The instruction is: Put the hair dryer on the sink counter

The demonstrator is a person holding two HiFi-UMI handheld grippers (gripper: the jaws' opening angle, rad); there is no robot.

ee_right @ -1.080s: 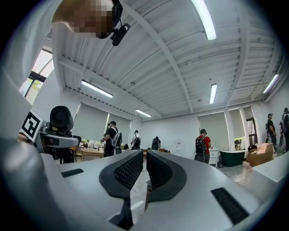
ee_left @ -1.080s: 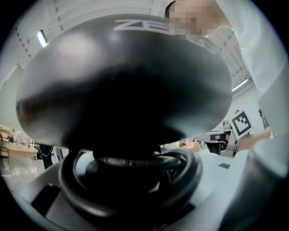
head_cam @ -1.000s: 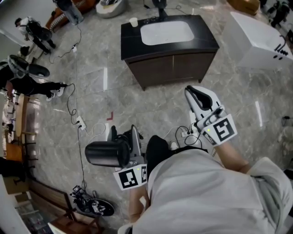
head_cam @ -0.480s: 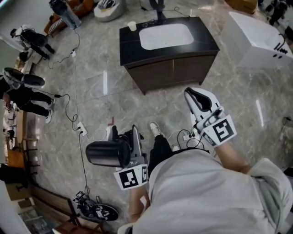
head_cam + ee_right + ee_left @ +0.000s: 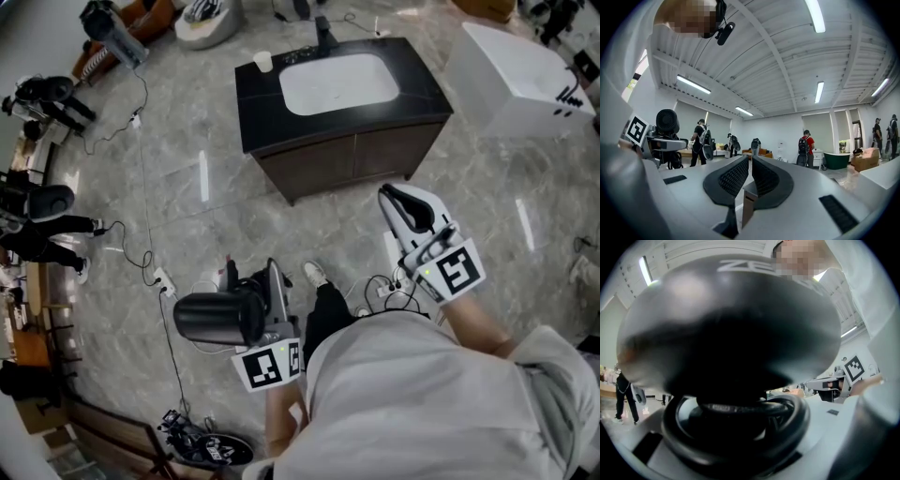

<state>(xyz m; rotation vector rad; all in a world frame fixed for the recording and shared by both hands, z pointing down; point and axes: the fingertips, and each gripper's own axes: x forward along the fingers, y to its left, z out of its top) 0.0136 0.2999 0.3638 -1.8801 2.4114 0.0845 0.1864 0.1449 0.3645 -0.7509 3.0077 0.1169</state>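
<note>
Above the floor, short of the counter's front edge: the hair dryer [image 5: 211, 319] is carried crosswise in the left hand-held gripper [image 5: 255, 286], well apart from the dark counter [image 5: 258, 103].
Left grip: jaws spread wide and clamped on the dryer. In the left gripper view its dark rounded body fills the picture, with a black loop [image 5: 740, 427], apparently the cord, bunched below it.
Right hand-held gripper [image 5: 401, 199]: pads pressed together on nothing, held forward beside the body.
Risk, slip: the housing looks smooth and rounded, so a jolt in walking may turn or loosen it in the jaws.
Risk, footing: loose cables [image 5: 145, 234] and a power strip [image 5: 164, 278] lie on the floor to the left of the path, and a shoe or a hanging cord may catch on them.
Risk, landing: the white basin [image 5: 337, 82] takes up most of the top and leaves only narrow dark margins. A dryer set down carelessly may roll into the basin or off an edge.
Risk, collision: a cup [image 5: 263, 61] stands at the far left corner and a faucet [image 5: 323, 28] at the far edge. A wide swing of the barrel may knock either.
</note>
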